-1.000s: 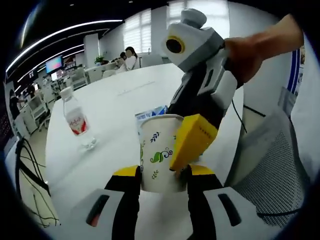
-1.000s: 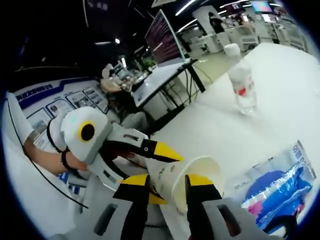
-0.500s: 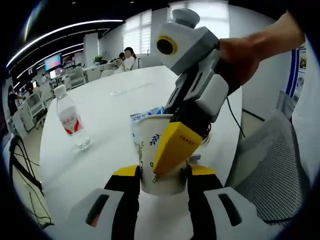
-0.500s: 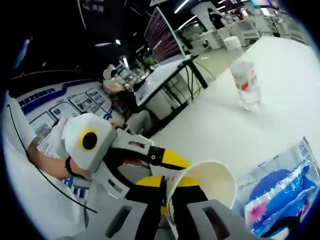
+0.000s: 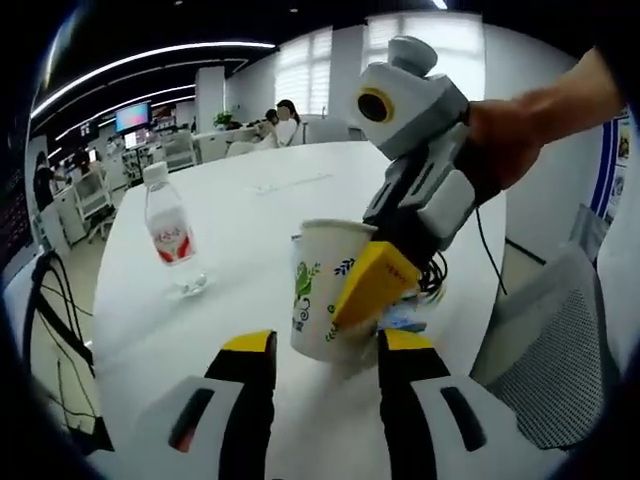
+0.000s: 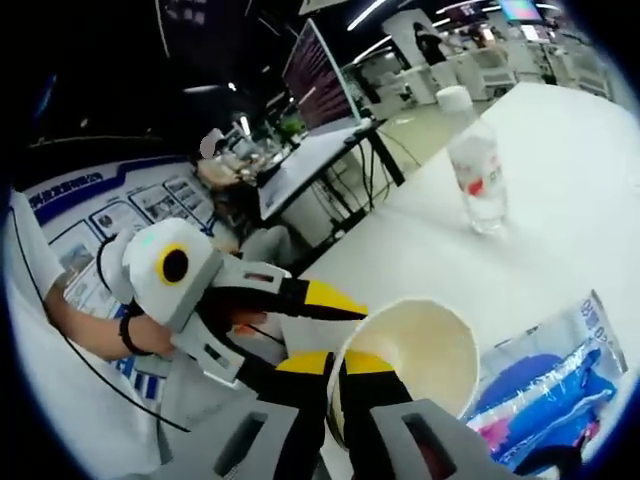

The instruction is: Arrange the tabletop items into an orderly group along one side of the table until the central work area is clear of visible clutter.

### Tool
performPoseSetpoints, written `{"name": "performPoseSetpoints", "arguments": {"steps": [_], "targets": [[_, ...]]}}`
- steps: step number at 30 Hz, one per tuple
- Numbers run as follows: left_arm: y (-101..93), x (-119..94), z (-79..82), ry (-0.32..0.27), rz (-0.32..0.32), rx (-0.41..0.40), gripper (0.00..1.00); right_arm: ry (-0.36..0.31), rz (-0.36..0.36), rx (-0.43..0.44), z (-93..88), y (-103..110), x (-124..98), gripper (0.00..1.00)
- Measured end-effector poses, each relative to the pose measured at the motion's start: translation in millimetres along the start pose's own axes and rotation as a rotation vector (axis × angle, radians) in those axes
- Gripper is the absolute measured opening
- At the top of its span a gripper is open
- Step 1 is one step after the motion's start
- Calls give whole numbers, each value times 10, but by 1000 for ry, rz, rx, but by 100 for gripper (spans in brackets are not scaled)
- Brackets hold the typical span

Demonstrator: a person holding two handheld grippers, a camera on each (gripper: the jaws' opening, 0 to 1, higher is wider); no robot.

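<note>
A white paper cup (image 5: 322, 300) with a green leaf print hangs tilted just above the white table (image 5: 270, 200). My right gripper (image 5: 362, 278) comes down from the upper right and is shut on the cup's rim, with one yellow jaw on the outside wall. In the right gripper view, my right gripper (image 6: 337, 372) pinches the near wall of the cup (image 6: 415, 345), whose mouth faces the camera. My left gripper (image 5: 326, 352) is open, its jaws standing either side of the cup's base with a gap on the left. A water bottle (image 5: 170, 235) stands to the left.
A blue snack packet (image 6: 555, 385) lies on the table just behind the cup. The water bottle (image 6: 475, 175) stands further out on the table. A mesh chair (image 5: 560, 360) is at the right table edge and cables (image 5: 50, 330) hang at the left. Desks and people sit far behind.
My right gripper's jaws went from straddling the cup to pinching its rim. The cup has tipped and risen slightly, leaving a gap to my left gripper's jaw.
</note>
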State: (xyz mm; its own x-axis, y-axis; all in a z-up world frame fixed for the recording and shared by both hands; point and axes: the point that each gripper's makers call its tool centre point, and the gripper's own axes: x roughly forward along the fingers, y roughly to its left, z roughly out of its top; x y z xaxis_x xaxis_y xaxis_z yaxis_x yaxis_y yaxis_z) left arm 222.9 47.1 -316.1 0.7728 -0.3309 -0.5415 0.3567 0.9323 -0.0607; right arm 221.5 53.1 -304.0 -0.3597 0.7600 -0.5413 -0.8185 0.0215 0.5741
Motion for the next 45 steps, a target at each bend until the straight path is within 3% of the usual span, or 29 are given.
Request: {"name": "performPoseSetpoints", "arguments": {"steps": [6, 11, 15, 26, 45], "targets": [[62, -21, -38, -16, 10, -47, 40, -27, -26, 8, 55, -90, -72, 0], [61, -32, -73, -3, 23, -32, 40, -49, -64, 16, 121, -244, -144, 0], [119, -48, -89, -33, 33, -116, 40, -56, -98, 23, 179, -421, -206, 0], [249, -119, -151, -58, 78, -202, 42, -43, -184, 42, 204, -724, -270, 0], [346, -278, -182, -76, 127, -247, 42, 50, -352, -37, 635, -1365, -218, 0]]}}
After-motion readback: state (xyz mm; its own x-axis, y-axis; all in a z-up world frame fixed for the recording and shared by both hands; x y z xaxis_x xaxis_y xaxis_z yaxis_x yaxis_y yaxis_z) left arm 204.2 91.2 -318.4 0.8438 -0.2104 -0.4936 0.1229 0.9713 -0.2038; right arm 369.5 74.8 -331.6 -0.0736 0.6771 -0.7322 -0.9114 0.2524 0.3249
